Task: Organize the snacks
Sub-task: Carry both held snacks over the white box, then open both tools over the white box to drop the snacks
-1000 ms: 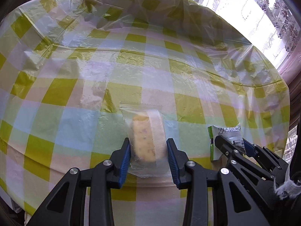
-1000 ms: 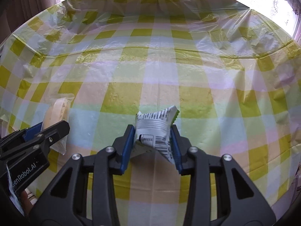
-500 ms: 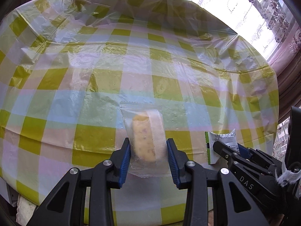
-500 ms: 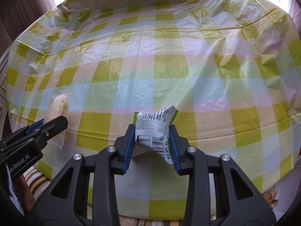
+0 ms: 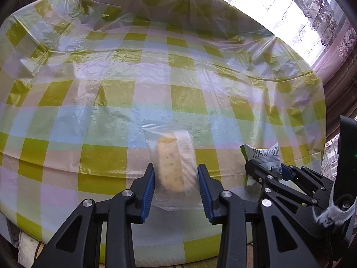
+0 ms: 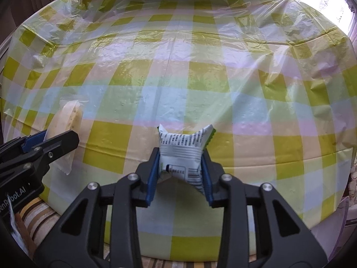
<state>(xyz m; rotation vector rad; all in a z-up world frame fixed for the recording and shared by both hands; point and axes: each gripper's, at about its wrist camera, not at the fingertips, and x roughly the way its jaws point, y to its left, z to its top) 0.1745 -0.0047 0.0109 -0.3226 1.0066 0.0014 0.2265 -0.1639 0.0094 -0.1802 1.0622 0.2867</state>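
The counter (image 5: 125,78) is covered by a yellow-and-white checked cloth under a wrinkled clear plastic sheet, with bright curtained windows (image 5: 312,11) behind it. No tray, box or other snack container appears in either view, so the destination cannot be determined.

Left gripper (image 5: 176,185): its blue-padded fingers (image 5: 148,189) pinch a clear-wrapped cake (image 5: 171,165) across the width, the pack held upright above the near edge of the counter. Right gripper (image 6: 180,174): its fingers (image 6: 152,178) pinch a white-and-green snack packet (image 6: 181,154), which is creased inward at the contact points. The two grippers sit just beside each other, each visible in the other's view.

Risks from this state:

1. Slip. Both wrappers are smooth film. The cake is gripped near its lower half only; a quick swing could likely rotate it between the pads or let it slide out.
2. Crushing. The cake looks soft, and the packet is already deformed. Further closing would probably damage the contents.
3. Drop off the counter. Both items hang near or past the near edge, above a striped surface (image 6: 38,214) below. A release here would likely miss the counter.
4. Collision. With the grippers this close, a sideways move by either could knock the other's load.
5. Snagging. The loose plastic sheet may catch a finger on a low set-down.
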